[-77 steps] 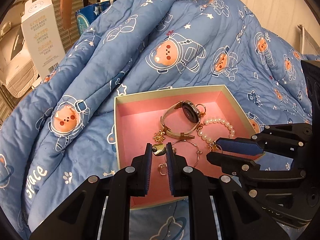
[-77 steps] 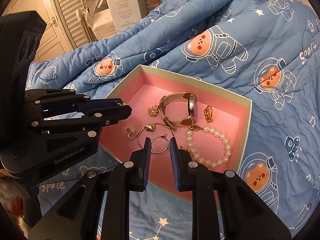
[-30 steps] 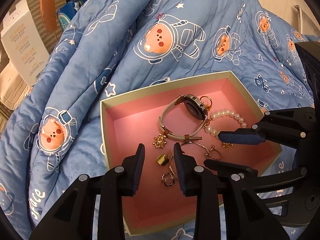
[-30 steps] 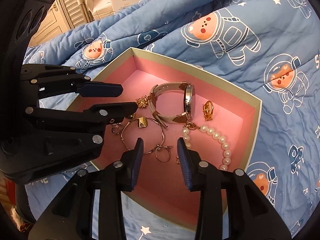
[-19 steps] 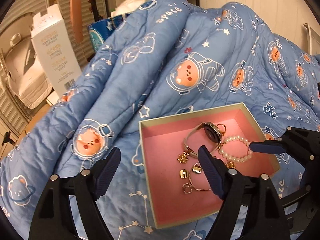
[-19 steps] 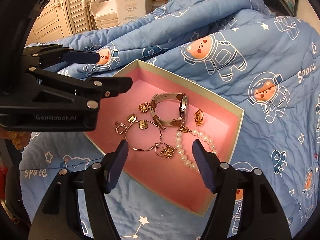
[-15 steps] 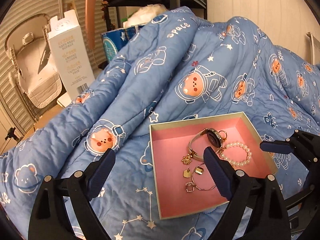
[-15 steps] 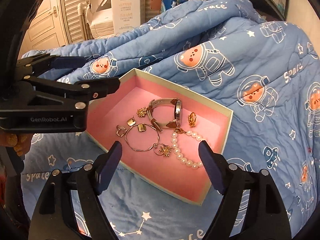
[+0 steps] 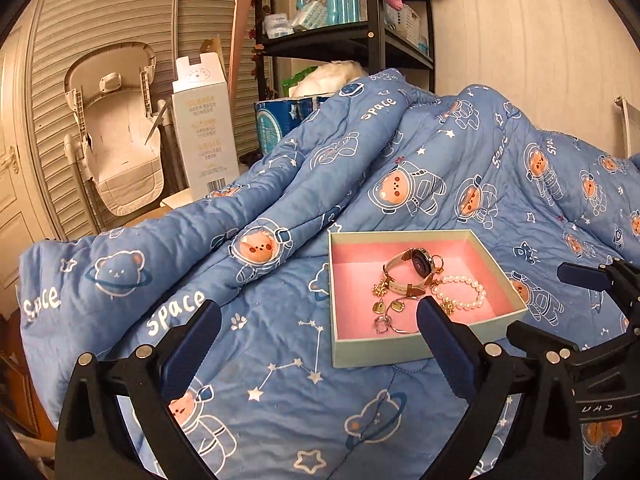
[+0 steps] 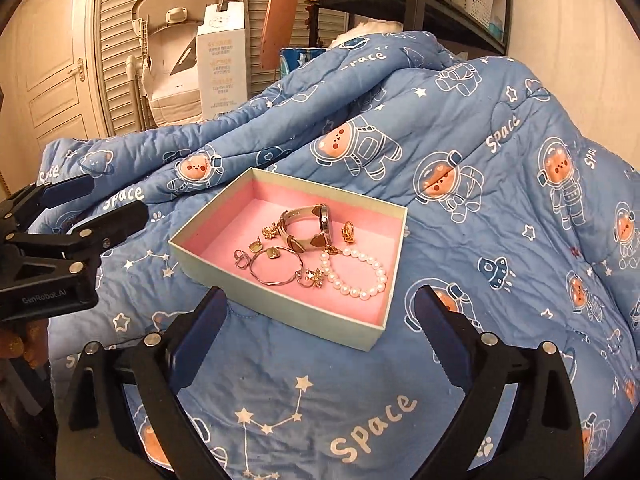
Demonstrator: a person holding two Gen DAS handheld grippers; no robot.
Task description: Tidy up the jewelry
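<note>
- Backing away from the pink-lined box [image 10: 192,254], both tongs now sit clear of it where a second ago they hovered low over the jewelry; the left tongs [image 9: 318,330] and the right tongs [image 10: 320,312] have their jaws opening to a wide spread, with nothing between the pads.
- The left tongs also show in the right wrist view [image 10: 94,200], off to the left of the box and apart from it; the right tongs appear at the right edge of the left wrist view [image 9: 560,300], beside the box's right wall.
- The jewelry all lies inside the box: a watch [image 10: 308,226] with a pale strap near the middle, a pearl bracelet [image 10: 360,276] to the right of it, a thin bangle [image 10: 272,268] toward the near wall, and small gold earrings [image 10: 348,232] and charms scattered around the watch.
- The box rests on a blue quilt [image 10: 480,160] on the bed.
- My reading: with both tongs empty and withdrawn, the sorting looks finished or paused between pieces.
- Readable writing: "space" repeats across the quilt; "GenRobot.AI" is printed on the left tongs' body in the right wrist view.
- A tall white carton [image 9: 204,140] behind the quilt carries a barcode and lines of print too small to read.
</note>
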